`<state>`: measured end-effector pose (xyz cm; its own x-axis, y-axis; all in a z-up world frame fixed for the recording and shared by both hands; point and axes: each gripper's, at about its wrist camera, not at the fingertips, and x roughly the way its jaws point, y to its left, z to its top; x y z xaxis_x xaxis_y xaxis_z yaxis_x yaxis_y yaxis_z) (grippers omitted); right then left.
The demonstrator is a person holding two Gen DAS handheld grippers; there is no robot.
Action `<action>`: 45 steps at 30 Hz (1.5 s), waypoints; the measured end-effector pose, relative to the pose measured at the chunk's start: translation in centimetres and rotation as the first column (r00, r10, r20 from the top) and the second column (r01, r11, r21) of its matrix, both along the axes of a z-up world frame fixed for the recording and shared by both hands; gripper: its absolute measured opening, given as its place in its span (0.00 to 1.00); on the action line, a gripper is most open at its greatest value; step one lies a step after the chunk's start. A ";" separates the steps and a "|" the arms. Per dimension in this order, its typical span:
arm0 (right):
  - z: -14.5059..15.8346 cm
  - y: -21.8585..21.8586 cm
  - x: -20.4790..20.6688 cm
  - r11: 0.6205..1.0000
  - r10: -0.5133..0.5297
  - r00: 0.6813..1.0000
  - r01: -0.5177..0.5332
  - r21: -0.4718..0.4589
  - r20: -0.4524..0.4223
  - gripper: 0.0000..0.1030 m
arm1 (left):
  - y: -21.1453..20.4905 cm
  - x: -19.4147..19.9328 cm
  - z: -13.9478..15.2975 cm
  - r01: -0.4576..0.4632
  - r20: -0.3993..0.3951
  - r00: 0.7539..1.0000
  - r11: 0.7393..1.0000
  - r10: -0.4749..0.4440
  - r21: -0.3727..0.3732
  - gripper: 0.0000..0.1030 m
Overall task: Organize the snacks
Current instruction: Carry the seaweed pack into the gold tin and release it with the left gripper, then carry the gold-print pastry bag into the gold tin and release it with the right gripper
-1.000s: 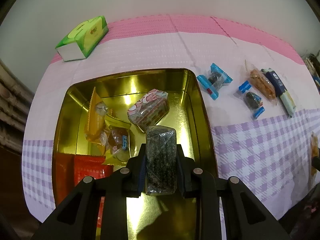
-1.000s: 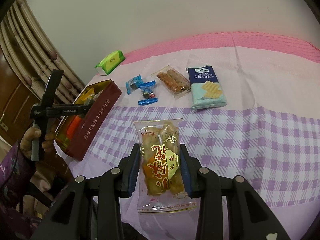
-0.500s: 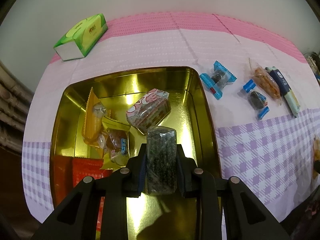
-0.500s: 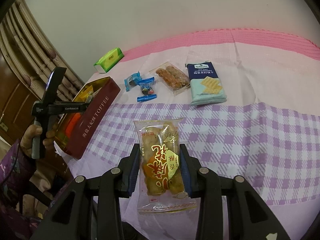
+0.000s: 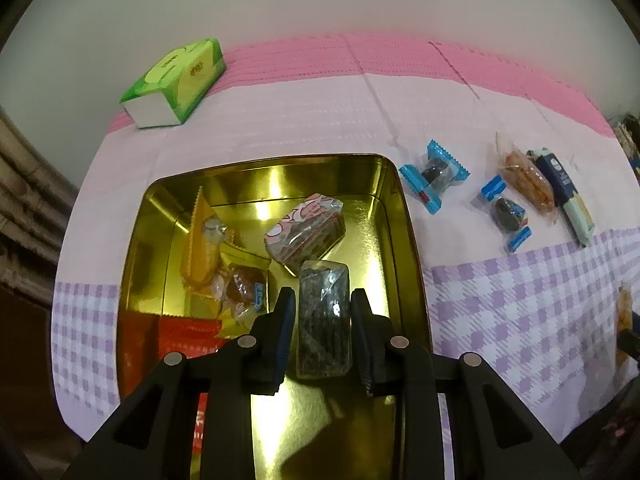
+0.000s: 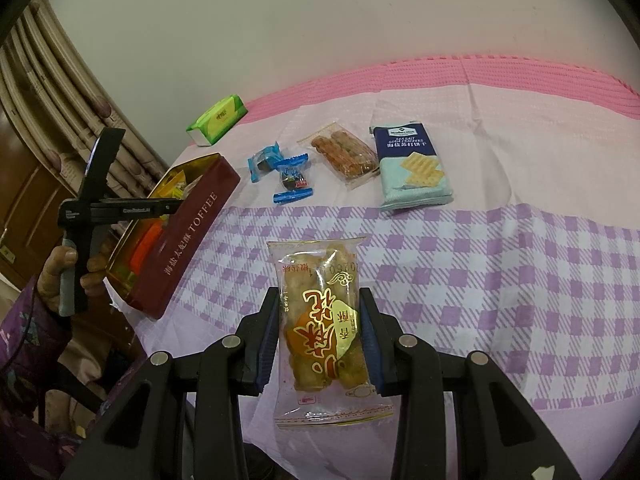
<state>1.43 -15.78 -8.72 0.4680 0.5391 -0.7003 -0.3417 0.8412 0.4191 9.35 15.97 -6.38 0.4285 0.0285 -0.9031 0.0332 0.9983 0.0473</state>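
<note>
We see a pale wall (image 6: 320, 20) behind the bench (image 6: 500, 280), with a patterned curtain (image 6: 60, 92) and brown wooden panelling at the far left. The bench wears a cloth with a pink band at the back, a pale middle and lilac checks in front.

At its left end stands a dark red tin (image 6: 192, 236), gold inside, with "TOFFEE" printed along its side after a row of Chinese characters. Several wrapped snacks already lie in it, among them an orange-red pack (image 5: 184, 332) and a pink-patterned one (image 5: 304, 232).

Well apart from it, the blue cracker pack (image 6: 412, 168) reads "SEA SALT SODA CRACKERS"; the brand line above is too small for us to read. A green tissue box (image 6: 218, 120) sits at the back edge.

The right gripper (image 6: 319, 300) is clamped on a clear pack of golden fried twists (image 6: 320, 320) with large red Chinese characters, held above the checked cloth.

The left gripper (image 5: 322, 298) points down into the tin; its fingers have just been opening, and the dark seaweed-like pack (image 5: 324, 320) stands between them with a slight gap at one side. A hand (image 6: 68, 268) holds its handle.

Between tin and crackers lie a clear pack of brown fried sticks (image 6: 344, 154) and two blue-wrapped dark candies (image 6: 264, 162) (image 6: 294, 180).
</note>
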 end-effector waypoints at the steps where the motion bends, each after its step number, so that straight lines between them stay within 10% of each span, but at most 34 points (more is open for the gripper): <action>1: 0.0 0.0 0.1 1.000 0.000 1.000 0.000 0.000 0.000 0.34 | 0.1 -0.3 0.3 -0.007 0.005 1.000 1.000 0.007 -0.007 0.30; 20: 3.8 5.5 0.0 0.992 0.125 0.991 -0.126 0.012 0.051 0.34 | 8.2 -10.0 5.9 -0.339 0.120 0.933 0.940 0.339 -0.017 0.55; 45: 5.3 25.5 4.1 0.899 0.432 0.902 -0.428 0.094 -0.020 0.34 | 9.4 -11.2 6.2 -0.389 0.205 0.906 0.919 0.372 0.054 0.63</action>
<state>5.48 9.77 -3.38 0.1497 0.7400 -0.6557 -0.6437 0.5763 0.5034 -1.85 25.39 -0.17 0.5286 0.3017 -0.7935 -0.3667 0.9242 0.1071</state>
